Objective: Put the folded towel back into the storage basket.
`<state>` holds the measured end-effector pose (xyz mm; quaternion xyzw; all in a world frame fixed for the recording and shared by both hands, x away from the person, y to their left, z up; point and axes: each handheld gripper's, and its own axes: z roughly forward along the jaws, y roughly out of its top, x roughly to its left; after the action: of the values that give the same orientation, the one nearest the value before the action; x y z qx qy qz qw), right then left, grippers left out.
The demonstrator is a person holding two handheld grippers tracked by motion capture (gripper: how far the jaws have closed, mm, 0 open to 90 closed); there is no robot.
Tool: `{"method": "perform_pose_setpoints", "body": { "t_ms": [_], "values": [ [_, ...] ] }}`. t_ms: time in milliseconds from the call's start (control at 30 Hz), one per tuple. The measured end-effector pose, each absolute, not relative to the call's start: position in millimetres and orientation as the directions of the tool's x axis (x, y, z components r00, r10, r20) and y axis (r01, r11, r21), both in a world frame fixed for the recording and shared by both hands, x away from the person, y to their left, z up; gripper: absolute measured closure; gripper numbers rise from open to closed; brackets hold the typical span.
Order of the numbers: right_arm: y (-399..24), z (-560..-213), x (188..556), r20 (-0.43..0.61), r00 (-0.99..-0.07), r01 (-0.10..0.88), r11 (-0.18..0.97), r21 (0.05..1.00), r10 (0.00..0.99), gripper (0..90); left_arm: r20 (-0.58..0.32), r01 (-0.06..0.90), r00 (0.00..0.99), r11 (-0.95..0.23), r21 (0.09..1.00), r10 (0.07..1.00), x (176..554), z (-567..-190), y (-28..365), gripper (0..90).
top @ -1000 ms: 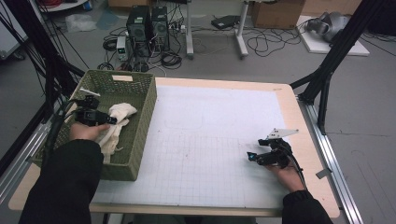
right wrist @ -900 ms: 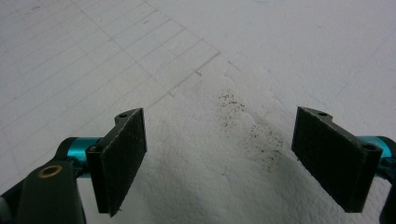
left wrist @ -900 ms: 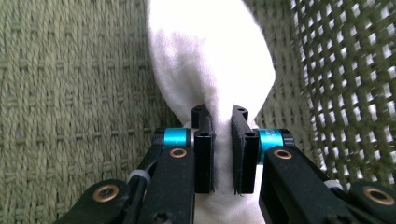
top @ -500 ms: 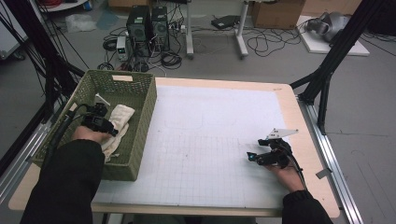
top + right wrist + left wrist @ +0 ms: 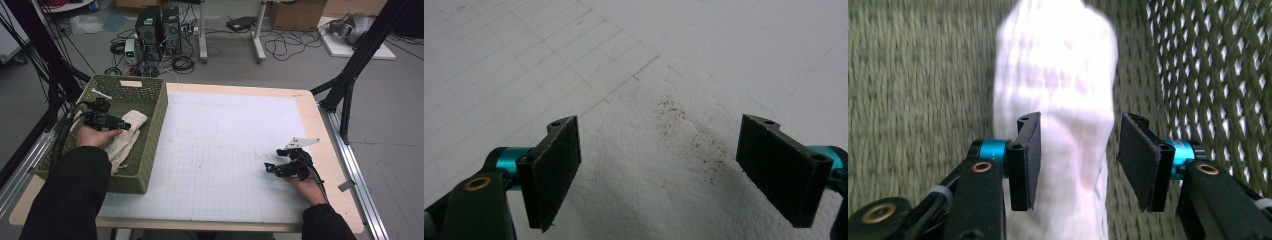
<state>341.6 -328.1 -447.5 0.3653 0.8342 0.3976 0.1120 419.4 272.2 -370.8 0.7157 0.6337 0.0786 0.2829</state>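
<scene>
A white cloth (image 5: 136, 119) lies inside the green woven basket (image 5: 152, 145) at the table's left. My left gripper (image 5: 126, 125) hovers in the basket just over it. In the left gripper view the cloth (image 5: 1058, 75) runs up between the jaws, whose pads (image 5: 1030, 160) stand apart from it on the right side; the jaws have just been opening, so my left gripper (image 5: 1080, 125) is open. My right gripper (image 5: 270, 169) rests low over the white gridded mat (image 5: 225, 150) at the right, and in its own view this gripper (image 5: 659, 150) is open with nothing between the jaws.
A white tag (image 5: 102, 93) sits at the basket's far left corner. The wooden table edge (image 5: 330, 150) runs along the right of the mat. Computers (image 5: 157, 25), cables and black frame legs (image 5: 350, 85) stand on the floor beyond the table.
The left hand has shifted slightly inside the basket and its jaws have opened off the white cloth, which lies on the basket floor. The right gripper has stayed where it was.
</scene>
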Motion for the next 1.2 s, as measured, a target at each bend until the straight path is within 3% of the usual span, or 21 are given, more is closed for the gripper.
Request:
{"method": "perform_pose_setpoints", "body": {
  "t_ms": [133, 333, 433, 567, 633, 767, 900, 1100, 1200],
  "values": [
    [-327.7, -447.6, 341.5, 0.102, -0.708, 0.521, 0.42, 0.743, 0.699, 17.4, -0.211, 0.877, 0.189, -0.068, 0.475, 0.959, 425.0, -380.9, 262.7, 57.1],
    [-328.5, -447.7, 342.1, 0.104, -0.71, 0.517, 0.416, 0.748, 0.696, 17.8, -0.139, 0.92, 0.21, -0.147, 0.365, 0.968, 425.9, -403.5, 255.5, 55.6],
    [-328.0, -447.6, 342.0, 0.105, -0.712, 0.518, 0.419, 0.746, 0.695, 17.9, -0.108, 0.913, 0.23, -0.176, 0.368, 0.967, 425.2, -404.7, 252.3, 55.7],
    [-327.4, -447.8, 342.1, 0.099, -0.713, 0.515, 0.422, 0.746, 0.694, 17.9, -0.057, 0.905, 0.252, -0.214, 0.368, 0.966, 424.4, -404.9, 249.7, 66.3],
    [-326.9, -447.8, 342.0, 0.102, -0.713, 0.519, 0.423, 0.743, 0.694, 18.0, -0.046, 0.903, 0.259, -0.225, 0.366, 0.965, 424.2, -403.8, 249.3, 76.8],
    [-327.3, -447.8, 342.6, 0.1, -0.712, 0.517, 0.423, 0.745, 0.695, 18.0, -0.062, 0.904, 0.251, -0.211, 0.371, 0.966, 423.2, -400.9, 250.1, 82.0],
    [-327.6, -447.5, 342.4, 0.104, -0.71, 0.519, 0.418, 0.746, 0.696, 18.0, -0.068, 0.867, 0.222, -0.165, 0.47, 0.973, 420.9, -389.3, 252.6, 82.6],
    [-327.7, -447.5, 342.2, 0.102, -0.712, 0.518, 0.422, 0.744, 0.694, 18.0, -0.146, 0.769, 0.17, -0.038, 0.638, 0.974, 414.6, -374.9, 261.4, 82.6],
    [-327.0, -447.8, 342.0, 0.104, -0.711, 0.521, 0.422, 0.742, 0.695, 18.0, -0.188, 0.755, 0.188, -0.019, 0.656, 0.964, 415.0, -377.4, 263.9, 81.3]
  ]
}}
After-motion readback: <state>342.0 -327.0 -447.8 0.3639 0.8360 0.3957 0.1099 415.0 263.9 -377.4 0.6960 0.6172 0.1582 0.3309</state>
